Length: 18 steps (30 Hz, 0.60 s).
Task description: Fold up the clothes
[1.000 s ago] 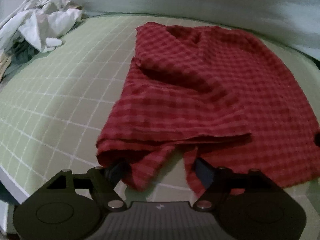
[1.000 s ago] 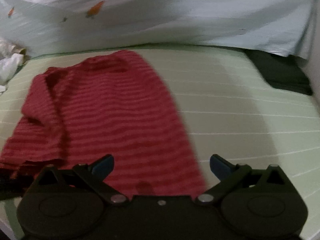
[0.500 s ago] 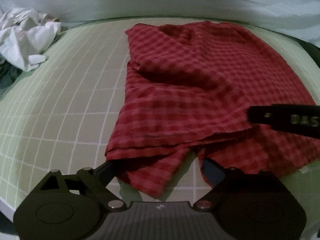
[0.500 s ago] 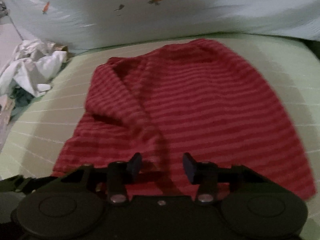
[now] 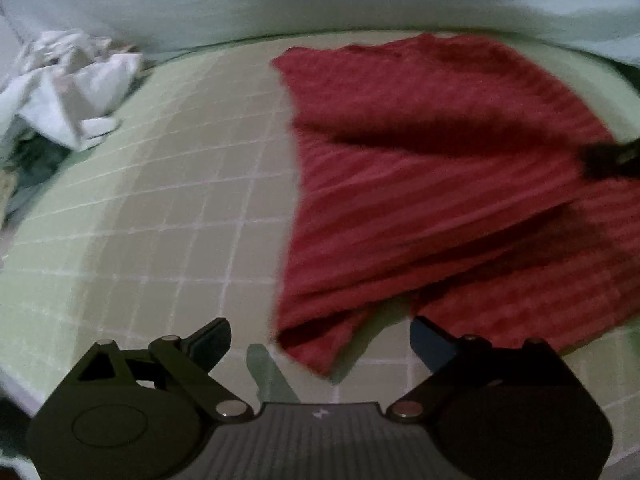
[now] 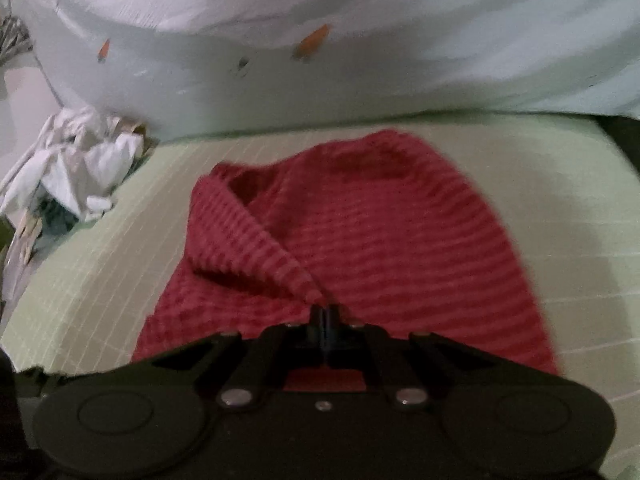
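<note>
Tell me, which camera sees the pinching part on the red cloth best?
The right wrist view. There the right gripper is shut on a raised fold of the red cloth, right in the middle. The left wrist view shows only a dark, blurred bit of that gripper at the edge, above the cloth.

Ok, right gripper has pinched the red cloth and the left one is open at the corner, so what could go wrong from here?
1. The right gripper is shut on only a thin ridge of the red checked cloth; a pull could slip it free or drag just one layer.
2. The left gripper is open with the cloth's near corner loose between its fingers, so the fold could skew.
3. The white clothes pile lies close on the left; a wide sweep might snag it.
</note>
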### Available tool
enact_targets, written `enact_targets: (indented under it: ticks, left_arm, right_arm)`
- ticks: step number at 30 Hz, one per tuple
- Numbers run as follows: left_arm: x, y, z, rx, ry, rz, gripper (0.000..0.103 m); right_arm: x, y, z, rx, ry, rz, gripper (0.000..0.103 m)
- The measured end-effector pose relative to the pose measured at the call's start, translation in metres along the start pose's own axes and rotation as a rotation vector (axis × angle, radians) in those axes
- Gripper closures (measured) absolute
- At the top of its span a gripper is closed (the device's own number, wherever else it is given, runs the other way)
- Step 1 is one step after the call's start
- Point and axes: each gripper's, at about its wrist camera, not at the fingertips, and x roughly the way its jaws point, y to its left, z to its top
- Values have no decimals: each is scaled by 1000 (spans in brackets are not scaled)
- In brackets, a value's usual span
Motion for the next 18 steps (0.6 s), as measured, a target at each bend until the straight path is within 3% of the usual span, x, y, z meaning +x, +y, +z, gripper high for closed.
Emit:
enact_targets:
  ticks: [7, 14, 18]
  left_arm:
    - [-4, -2, -10, -122, 18, 62, 6]
    - [-8, -5, -18, -193, -2, 109, 6]
    - [-10, -8, -21, -211, -13, 126, 6]
  right_arm:
    - [-37, -57, -7, 14, -1, -103, 102]
    - [-36, -98, -38, 17, 92, -179, 102]
    - [-28, -109, -48, 12, 126, -177, 101]
